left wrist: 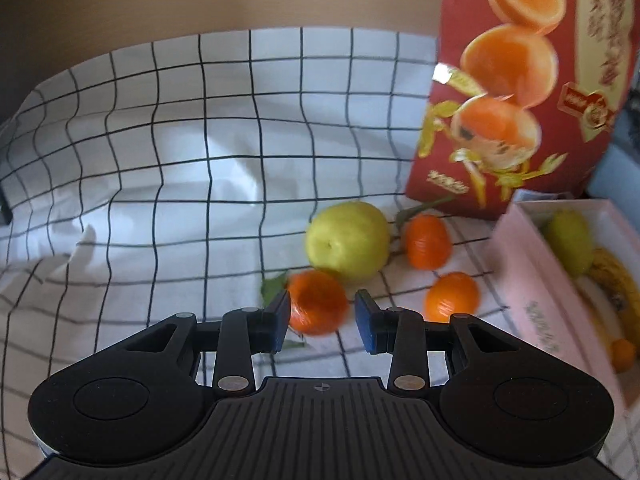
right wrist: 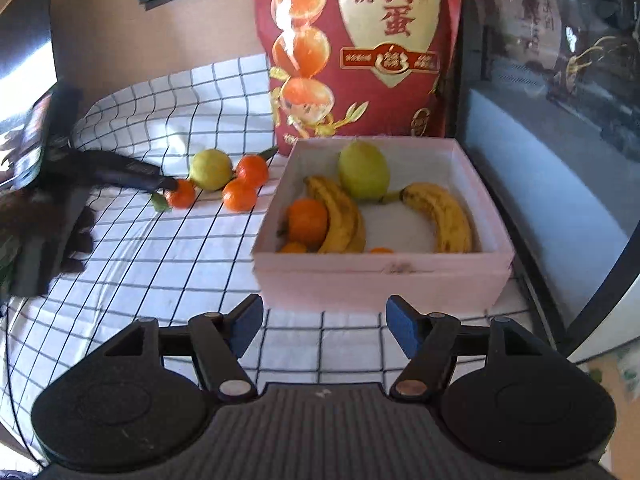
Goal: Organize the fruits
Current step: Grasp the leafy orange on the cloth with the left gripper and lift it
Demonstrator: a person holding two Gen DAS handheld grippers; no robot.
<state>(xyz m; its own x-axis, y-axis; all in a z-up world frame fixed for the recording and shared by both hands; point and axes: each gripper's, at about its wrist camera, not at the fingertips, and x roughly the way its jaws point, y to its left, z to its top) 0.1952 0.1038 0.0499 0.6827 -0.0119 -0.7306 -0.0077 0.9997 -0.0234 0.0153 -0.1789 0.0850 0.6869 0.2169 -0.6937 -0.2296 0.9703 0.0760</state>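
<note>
Left gripper (left wrist: 322, 320) sits low over the checked cloth (left wrist: 160, 160), jaws part open around a tangerine (left wrist: 318, 304). I see the left pad (left wrist: 280, 320) at the fruit's edge, while the right pad (left wrist: 366, 322) stands clear of it with a gap, so I call it not clamped. Blur makes the left-side contact uncertain. That tangerine has a green leaf (left wrist: 274, 286) beside it. Just behind it lies a yellow-green pear (left wrist: 348, 240), touching or nearly so. Two more tangerines on the cloth: one (left wrist: 426, 242) right of the pear, one (left wrist: 452, 296) nearer me.

Right gripper (right wrist: 324, 330) hangs in front of the pink box (right wrist: 380, 276), jaws moderately wide, nothing between them. I see only cloth under the pads.

Inside the box: a green pear (right wrist: 364, 170) at the back, a pair of bananas (right wrist: 340, 216) left of centre, a single banana (right wrist: 444, 216) on the right, a tangerine (right wrist: 306, 220) against the left bananas, and two small orange fruits (right wrist: 294, 247) by the near wall, half hidden.

Red bag (right wrist: 360, 48) with printed halved eggs stands upright behind the box and the loose fruit. From the right camera I see the left gripper's finger (right wrist: 132, 174) reaching to the leafed tangerine, with a dark gloved hand (right wrist: 60, 232) at the left edge.
</note>
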